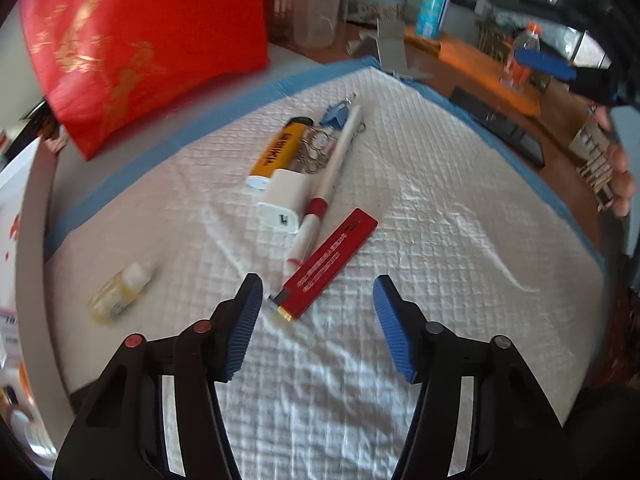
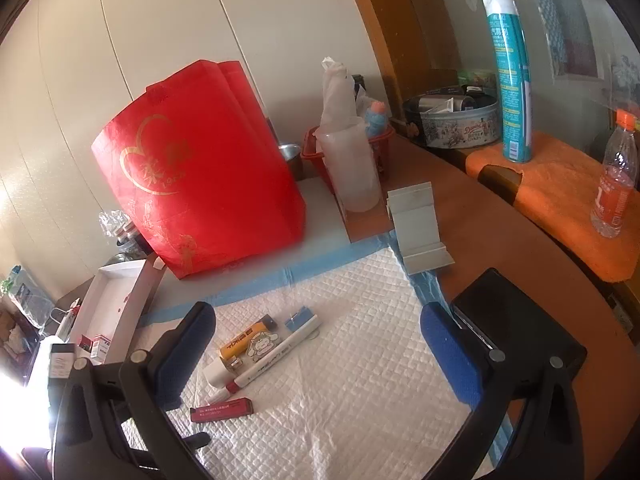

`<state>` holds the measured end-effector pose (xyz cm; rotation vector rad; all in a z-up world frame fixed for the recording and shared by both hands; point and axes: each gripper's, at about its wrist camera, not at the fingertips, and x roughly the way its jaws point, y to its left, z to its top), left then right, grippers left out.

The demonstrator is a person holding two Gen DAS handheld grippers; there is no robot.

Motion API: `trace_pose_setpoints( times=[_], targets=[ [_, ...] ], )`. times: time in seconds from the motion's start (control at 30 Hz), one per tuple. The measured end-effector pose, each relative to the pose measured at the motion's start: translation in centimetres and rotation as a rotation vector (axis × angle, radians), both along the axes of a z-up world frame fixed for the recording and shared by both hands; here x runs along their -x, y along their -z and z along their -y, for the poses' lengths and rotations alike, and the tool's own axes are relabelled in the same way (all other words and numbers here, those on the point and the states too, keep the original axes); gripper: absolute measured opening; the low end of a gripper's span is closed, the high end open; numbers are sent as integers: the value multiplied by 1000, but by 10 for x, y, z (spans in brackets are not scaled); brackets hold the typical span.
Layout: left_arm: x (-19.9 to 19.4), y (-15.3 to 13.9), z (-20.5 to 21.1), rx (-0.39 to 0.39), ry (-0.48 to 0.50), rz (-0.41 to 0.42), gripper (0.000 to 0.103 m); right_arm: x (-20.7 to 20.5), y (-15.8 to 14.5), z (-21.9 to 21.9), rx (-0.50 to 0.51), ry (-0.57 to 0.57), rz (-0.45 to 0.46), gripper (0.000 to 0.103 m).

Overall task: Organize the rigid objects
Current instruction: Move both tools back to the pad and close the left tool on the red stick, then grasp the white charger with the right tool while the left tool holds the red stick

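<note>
Left gripper point(image 1: 318, 294): jaws apart, empty, above red lighter point(image 1: 330, 262) on white pad point(image 1: 440, 240). Right gripper point(image 2: 316, 352): wide, empty.

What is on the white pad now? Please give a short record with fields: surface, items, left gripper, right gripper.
surface: white quilted pad with blue border
items: red flat lighter, white marker with red band, white charger block, yellow lighter, blue clip, all close together; small yellow bottle apart, lying down
left gripper: open, empty, red flat lighter's near end lies between the tips, untouched
right gripper: open, empty, above the pad
</note>
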<state>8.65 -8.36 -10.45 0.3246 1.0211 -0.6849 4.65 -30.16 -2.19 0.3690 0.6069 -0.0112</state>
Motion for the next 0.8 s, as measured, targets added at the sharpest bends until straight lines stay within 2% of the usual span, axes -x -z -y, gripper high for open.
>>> trace_pose_setpoints(
  times=[0.1,0.17,0.23,0.3,0.37,0.43,0.5,0.6,0.7,0.8],
  targets=[
    [-5,8,8,-38,15,-3,42,-3,1,4,-8,-19,3,103],
    [-2,7,14,-52,43,-16,26,-6,3,6,-18,-29,-1,103],
    [6,5,18,-63,76,-27,18,-11,6,7,-30,-45,-6,103],
    [10,6,22,-74,69,-12,18,-15,8,6,-34,-64,-8,102],
    [6,5,20,-48,40,-31,17,-22,12,0,-35,-98,-9,102],
    [6,4,15,-35,23,-34,17,-30,17,-9,-30,-136,-26,93],
    [7,3,6,-35,-6,-26,17,-39,24,-23,-24,-196,-52,76],
    [7,2,-15,5,-71,-51,17,-45,34,-48,21,-305,-83,67],
    [15,-5,-41,36,-139,-48,17,-50,49,-78,57,-426,-130,64],
    [23,-9,-60,51,-191,-44,17,-55,60,-105,103,-498,-153,64]
  ],
)
